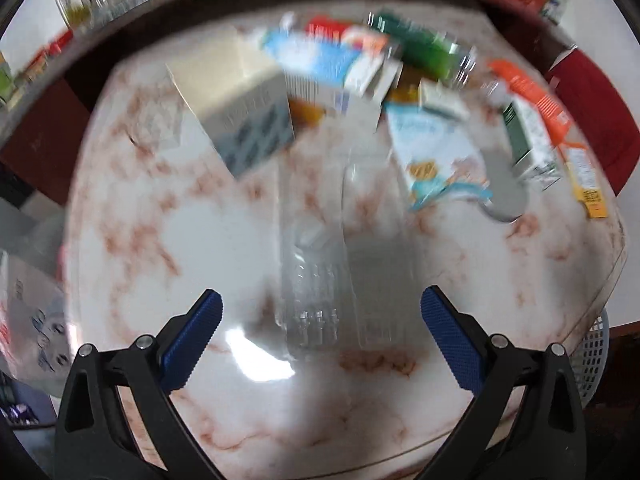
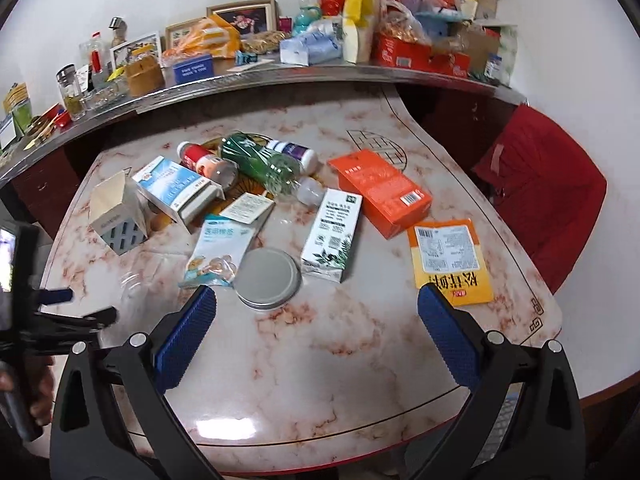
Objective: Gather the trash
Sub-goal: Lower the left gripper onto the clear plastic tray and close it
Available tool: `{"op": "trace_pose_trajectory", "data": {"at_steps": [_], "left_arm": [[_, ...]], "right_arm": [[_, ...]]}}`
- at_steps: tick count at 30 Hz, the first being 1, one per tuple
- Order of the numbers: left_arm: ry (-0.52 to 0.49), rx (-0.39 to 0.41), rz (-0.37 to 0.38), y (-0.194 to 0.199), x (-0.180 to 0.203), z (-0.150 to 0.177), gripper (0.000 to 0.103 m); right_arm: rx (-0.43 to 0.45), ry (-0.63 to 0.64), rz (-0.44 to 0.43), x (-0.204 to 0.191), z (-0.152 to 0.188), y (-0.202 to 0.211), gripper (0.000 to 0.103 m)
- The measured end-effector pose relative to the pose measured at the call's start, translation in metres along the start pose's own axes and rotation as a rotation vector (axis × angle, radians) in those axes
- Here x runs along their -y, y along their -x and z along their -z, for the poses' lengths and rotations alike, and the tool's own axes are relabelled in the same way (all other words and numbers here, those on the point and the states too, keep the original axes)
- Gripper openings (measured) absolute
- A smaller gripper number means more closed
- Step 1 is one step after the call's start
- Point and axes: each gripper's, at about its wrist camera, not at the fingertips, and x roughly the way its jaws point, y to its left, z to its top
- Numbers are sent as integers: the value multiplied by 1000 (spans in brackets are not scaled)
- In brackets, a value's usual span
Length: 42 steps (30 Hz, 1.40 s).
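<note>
Trash lies on a marble table: an orange box, a white-green carton, a yellow packet, a round metal lid, a snack bag, a blue-white carton, a green bottle and a grey box. My right gripper is open and empty above the near table. My left gripper is open and empty, just short of a clear plastic tray. The left wrist view is blurred. The left gripper also shows at the left edge of the right wrist view.
A cluttered shelf runs behind the table. A red chair stands at the right. A white mesh basket sits below the table's right edge.
</note>
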Motion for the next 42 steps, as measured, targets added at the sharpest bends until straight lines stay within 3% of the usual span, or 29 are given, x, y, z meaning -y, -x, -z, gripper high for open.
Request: {"op": "trace_pose_trajectory", "data": {"at_steps": [8, 20, 26, 34, 37, 39, 41, 42], "left_arm": [[-46, -85, -7, -42, 23, -22, 96], [-36, -81, -22, -43, 31, -38, 96], [15, -108, 8, -30, 12, -32, 96], [63, -194, -84, -60, -18, -35, 97], [72, -184, -70, -63, -18, -37, 96], [68, -176, -61, -61, -18, -36, 87], [54, -163, -57, -53, -13, -38, 69], [47, -158, -55, -49, -11, -39, 53]], "right_arm": [[-36, -46, 43, 33, 7, -15, 97], [-40, -89, 20, 50, -1, -26, 97], [-17, -75, -2, 48, -7, -25, 97], [-18, -66, -22, 44, -7, -26, 97], [-17, -78, -14, 47, -6, -26, 97], [-18, -84, -8, 49, -6, -26, 97], [-15, -93, -2, 52, -6, -27, 97], [-14, -94, 0, 53, -6, -27, 97]]}}
